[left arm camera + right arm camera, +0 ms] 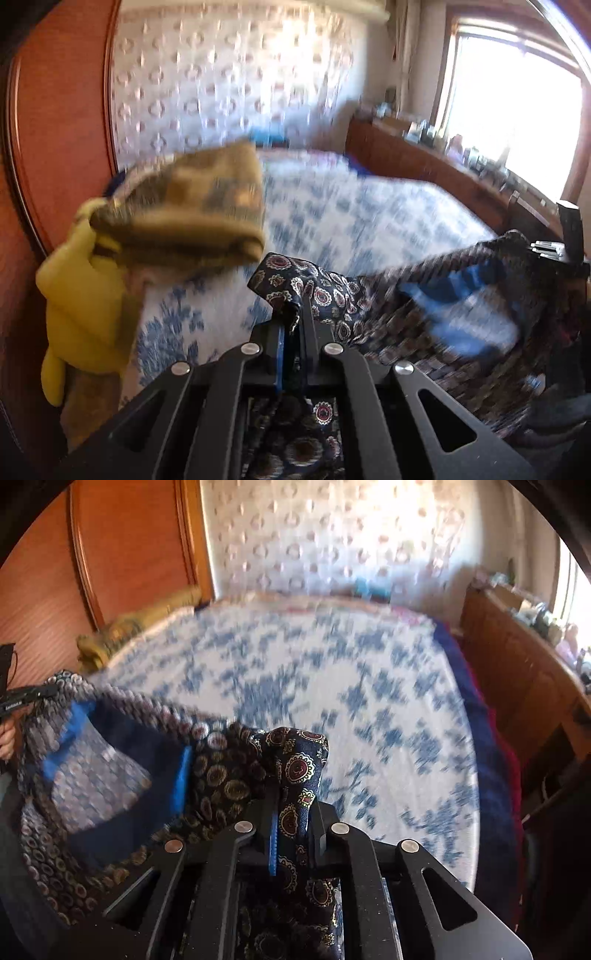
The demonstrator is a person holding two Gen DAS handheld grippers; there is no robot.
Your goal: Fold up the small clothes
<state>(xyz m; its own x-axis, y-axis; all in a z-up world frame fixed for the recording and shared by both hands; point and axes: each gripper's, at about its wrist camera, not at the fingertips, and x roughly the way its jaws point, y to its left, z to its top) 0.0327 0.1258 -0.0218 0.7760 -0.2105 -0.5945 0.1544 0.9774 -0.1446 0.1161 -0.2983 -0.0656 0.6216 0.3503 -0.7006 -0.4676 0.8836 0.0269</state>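
Cloth fills the low half of the left wrist view. The left gripper has its fingers pressed together on a corner of the dark patterned garment, which pokes up just past the tips at 12 o'clock. From there the garment hangs across toward 3 o'clock, where its blue lining shows, all blurry. It is held up above the bed, which has a white and blue cover. At 9 o'clock a folded brown cloth sits on something yellow at the bed's edge.

In the right wrist view, the right gripper also pinches a bunched corner of the same garment, with the fingers closed on it. The rest sags away to 9 o'clock, open like a little bag, with the lining showing inside. The bed lies beyond, from 11 to 2 o'clock.

I think this garment is very light, thin and floppy. It looks smooth, so it may slip. Holding it by two corners or along an edge seems best, so it hangs flat and can be laid down neatly.
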